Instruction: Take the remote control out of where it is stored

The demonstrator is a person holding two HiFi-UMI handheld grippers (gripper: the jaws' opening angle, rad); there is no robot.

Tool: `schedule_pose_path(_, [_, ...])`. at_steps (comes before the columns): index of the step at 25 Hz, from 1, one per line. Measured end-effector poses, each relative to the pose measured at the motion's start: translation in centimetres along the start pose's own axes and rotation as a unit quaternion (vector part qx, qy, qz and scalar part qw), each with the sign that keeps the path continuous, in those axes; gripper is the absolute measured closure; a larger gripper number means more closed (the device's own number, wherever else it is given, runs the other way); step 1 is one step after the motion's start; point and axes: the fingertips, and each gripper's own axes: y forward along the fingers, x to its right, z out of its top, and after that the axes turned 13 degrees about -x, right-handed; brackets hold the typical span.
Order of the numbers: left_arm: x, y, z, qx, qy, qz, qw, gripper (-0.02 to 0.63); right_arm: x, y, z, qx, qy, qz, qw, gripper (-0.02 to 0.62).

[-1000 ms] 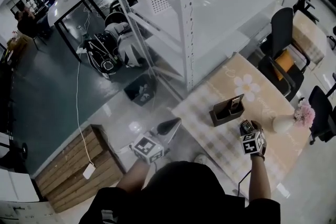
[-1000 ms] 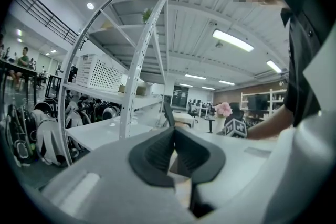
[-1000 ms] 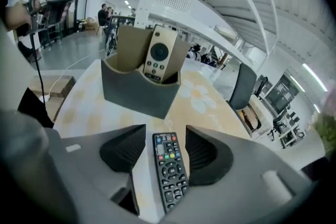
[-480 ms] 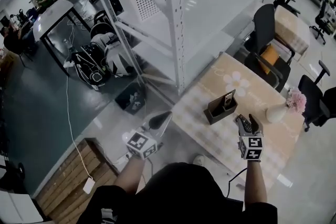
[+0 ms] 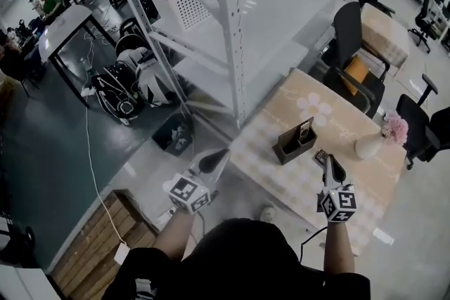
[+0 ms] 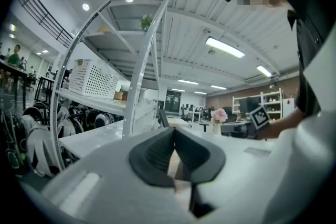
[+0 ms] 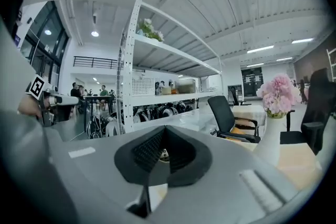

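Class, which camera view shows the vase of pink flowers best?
The right gripper view: the vase is close and large. The head view shows it small, from above; the left gripper view, tiny and distant.

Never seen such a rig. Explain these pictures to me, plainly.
A person holds a two-jaw gripper in each hand. The wide picture comes from a head camera looking down; the other two ride on the grippers, looking along their jaws. On the table: a brown holder with a slim dark device upright in it, a vase of pink flowers, and a small dark object beside the right gripper. Both grippers are empty: the left gripper is shut, the right's jaws have just closed on nothing.
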Motion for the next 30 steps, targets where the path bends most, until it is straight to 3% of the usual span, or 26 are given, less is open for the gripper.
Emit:
schedule_pose_path(10, [0.7,0.4,-0.4,0.003,-0.003,-0.016,0.9999,0.606,-1.1,0.8,-0.6,-0.013,-0.014,0.01,1.0,0.591])
schedule_pose_path(24, [-1.4,0.3,-0.9,0.011,-0.029,0.013,0.9994,0.606,-1.6,5.0,-0.6,-0.044,-0.068,0.02,0.996,0.589])
schedule_pose_path(30, [-1.8,0.5,-1.1,0.012,-0.031,0.019,0.9993,0.606,-1.6,8.5,-1.8,-0.086,-0.102,0.034,0.99,0.504])
